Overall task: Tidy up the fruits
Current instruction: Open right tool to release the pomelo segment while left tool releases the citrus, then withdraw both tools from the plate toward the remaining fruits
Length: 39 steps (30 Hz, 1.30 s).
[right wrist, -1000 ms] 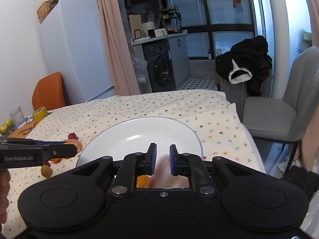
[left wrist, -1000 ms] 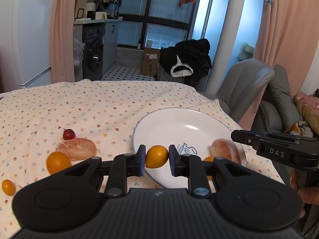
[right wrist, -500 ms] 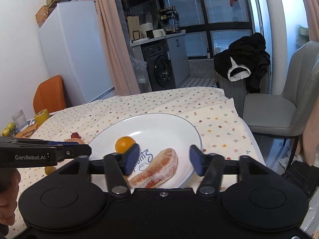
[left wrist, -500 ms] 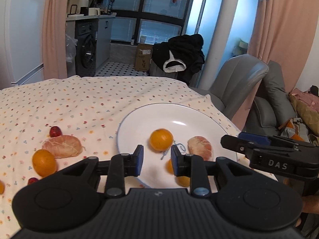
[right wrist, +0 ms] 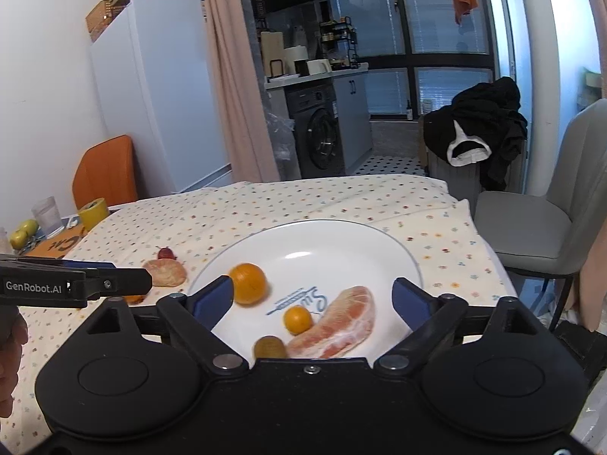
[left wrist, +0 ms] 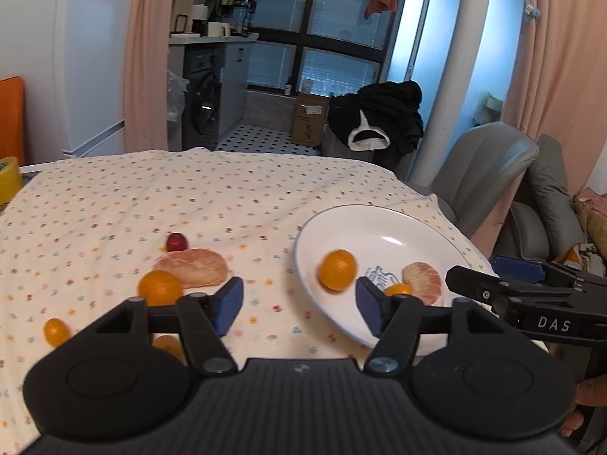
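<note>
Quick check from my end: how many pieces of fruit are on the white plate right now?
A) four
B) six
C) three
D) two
A: the right wrist view shows four on the white plate: an orange, a small kumquat, a peeled pomelo segment and a brownish-green fruit at the near edge.

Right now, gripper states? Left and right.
Left gripper: open, holding nothing.
Right gripper: open, holding nothing, above the plate.
</note>
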{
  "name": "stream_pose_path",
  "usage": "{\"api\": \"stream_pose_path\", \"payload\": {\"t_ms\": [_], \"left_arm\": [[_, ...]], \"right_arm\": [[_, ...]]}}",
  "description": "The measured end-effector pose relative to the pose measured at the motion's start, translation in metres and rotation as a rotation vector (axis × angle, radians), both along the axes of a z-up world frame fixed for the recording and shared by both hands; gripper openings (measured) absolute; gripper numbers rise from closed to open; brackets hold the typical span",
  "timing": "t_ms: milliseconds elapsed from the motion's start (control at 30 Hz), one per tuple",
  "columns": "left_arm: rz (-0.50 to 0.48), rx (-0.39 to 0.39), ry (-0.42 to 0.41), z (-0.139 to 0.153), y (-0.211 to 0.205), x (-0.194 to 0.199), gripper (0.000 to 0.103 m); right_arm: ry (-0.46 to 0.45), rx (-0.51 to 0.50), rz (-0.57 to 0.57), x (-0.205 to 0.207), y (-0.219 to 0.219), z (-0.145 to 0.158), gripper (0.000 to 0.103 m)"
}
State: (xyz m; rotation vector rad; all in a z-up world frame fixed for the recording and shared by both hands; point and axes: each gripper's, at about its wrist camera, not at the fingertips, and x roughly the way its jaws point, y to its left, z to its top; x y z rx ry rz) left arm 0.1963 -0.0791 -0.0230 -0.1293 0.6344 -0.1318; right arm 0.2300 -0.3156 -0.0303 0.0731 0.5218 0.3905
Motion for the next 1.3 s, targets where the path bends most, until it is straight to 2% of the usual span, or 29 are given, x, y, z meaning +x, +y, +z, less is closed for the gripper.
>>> {"api": "stream_pose_path", "payload": {"t_ms": [67,167,333,933,1300], "left_arm": [[0.019,0.007,-0.008,0.002,0.006,-0.004,0.077],[0.037,0.012,-0.027,0.005,0.014,-0.011,0.084],[0.089,0.016,-0.053,0.011,0.028,-0.022,0.091],[0.19,-0.02,-0.065,0.016,0.088,-0.052,0.091],[0.257,-0.063,-0.078,0.016,0.126,-0.068,0.091]], "right_arm": [[0.0,-0.001,0.008,-0.002,0.005,0.001,0.095],[-0.002,0.006,0.023,-0.006,0.011,0.002,0.101],[-0.011,0.018,0.063,-0.012,0.021,0.008,0.103],[-0.019,-0.011,0.161,-0.024,0.07,0.018,0.103],[0.001,0.005,0.146,-0.021,0.087,0.022,0.103]]}}
